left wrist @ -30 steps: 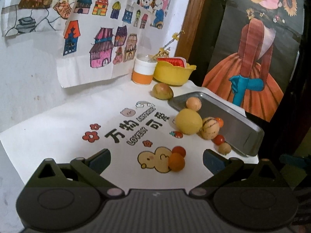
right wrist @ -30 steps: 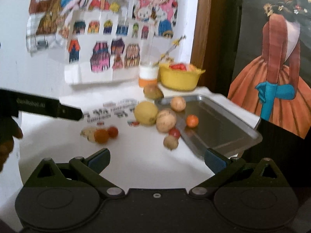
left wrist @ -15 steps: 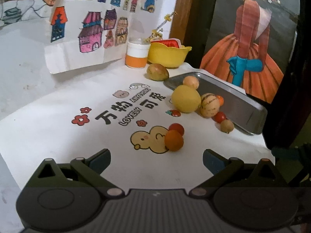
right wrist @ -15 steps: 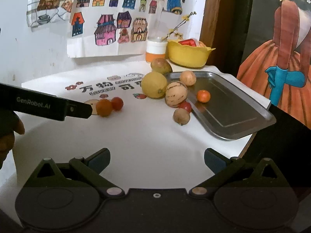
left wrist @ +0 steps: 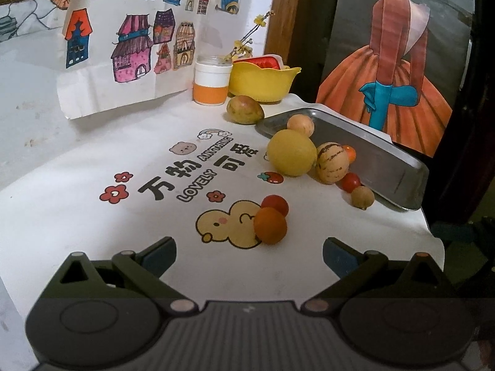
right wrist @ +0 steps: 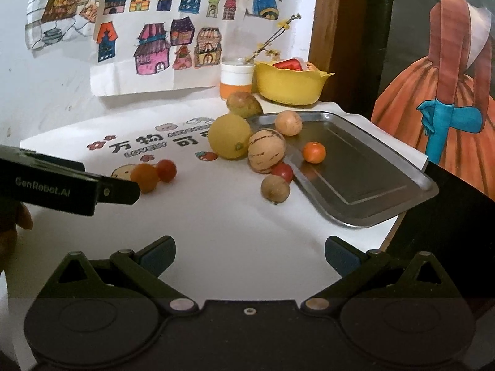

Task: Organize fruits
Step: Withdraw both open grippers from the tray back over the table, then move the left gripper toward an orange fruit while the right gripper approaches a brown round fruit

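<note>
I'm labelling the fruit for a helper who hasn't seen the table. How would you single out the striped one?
Find the metal tray on the table's right side. Just off its left rim, on the white cloth, sits the striped fruit, beside the larger plain yellow fruit. It alone is pale tan with thin dark stripes.

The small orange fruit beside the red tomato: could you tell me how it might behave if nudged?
The orange fruit looks round and smooth, so it would probably roll. It touches the red tomato, which would likely move too. Its glossy skin may slip between the open left tool.

Two low wrist views, shared tray [left wrist: 399, 167]
</note>
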{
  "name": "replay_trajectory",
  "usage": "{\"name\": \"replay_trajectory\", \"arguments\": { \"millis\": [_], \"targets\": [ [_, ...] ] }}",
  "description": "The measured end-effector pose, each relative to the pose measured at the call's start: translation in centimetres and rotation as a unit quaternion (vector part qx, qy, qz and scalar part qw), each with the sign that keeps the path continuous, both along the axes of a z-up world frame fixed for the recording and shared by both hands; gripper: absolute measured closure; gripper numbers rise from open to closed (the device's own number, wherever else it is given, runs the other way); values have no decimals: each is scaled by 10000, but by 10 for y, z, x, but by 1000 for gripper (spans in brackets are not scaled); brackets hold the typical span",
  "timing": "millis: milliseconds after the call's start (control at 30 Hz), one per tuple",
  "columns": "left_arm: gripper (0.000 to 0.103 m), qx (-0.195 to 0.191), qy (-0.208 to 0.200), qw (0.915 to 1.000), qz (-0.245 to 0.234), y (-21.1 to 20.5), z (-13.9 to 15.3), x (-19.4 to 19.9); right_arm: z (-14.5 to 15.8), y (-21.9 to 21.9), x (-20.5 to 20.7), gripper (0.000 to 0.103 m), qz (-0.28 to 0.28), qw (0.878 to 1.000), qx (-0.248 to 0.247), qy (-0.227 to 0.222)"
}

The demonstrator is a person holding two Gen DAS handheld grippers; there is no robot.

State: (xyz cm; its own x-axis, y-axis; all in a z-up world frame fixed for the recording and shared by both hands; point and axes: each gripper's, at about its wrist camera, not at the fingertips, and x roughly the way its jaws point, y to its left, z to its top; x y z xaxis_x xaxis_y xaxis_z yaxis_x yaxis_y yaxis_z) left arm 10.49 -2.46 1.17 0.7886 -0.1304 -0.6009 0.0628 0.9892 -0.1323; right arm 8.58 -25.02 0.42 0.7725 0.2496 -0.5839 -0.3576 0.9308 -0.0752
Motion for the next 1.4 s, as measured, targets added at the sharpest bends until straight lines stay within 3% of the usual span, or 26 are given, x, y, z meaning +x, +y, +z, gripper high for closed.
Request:
{"name": "replay_trajectory", "arguments": {
  "millis": [767, 1133, 1400],
  "targets": [
    [0, 9, 141, 9998, 161, -6, 0, 19, 0, -15, 46, 1, -40, 9996, 139, -228],
    [1, 24, 204, 9997, 117, -8, -3, 22, 2, -14, 62, 1, 212, 9991, 234, -297],
    [6, 25, 174, 9998, 36, -11, -2, 23, -2, -12, 70, 15, 252, 9989, 326, -204]
  ]
}}
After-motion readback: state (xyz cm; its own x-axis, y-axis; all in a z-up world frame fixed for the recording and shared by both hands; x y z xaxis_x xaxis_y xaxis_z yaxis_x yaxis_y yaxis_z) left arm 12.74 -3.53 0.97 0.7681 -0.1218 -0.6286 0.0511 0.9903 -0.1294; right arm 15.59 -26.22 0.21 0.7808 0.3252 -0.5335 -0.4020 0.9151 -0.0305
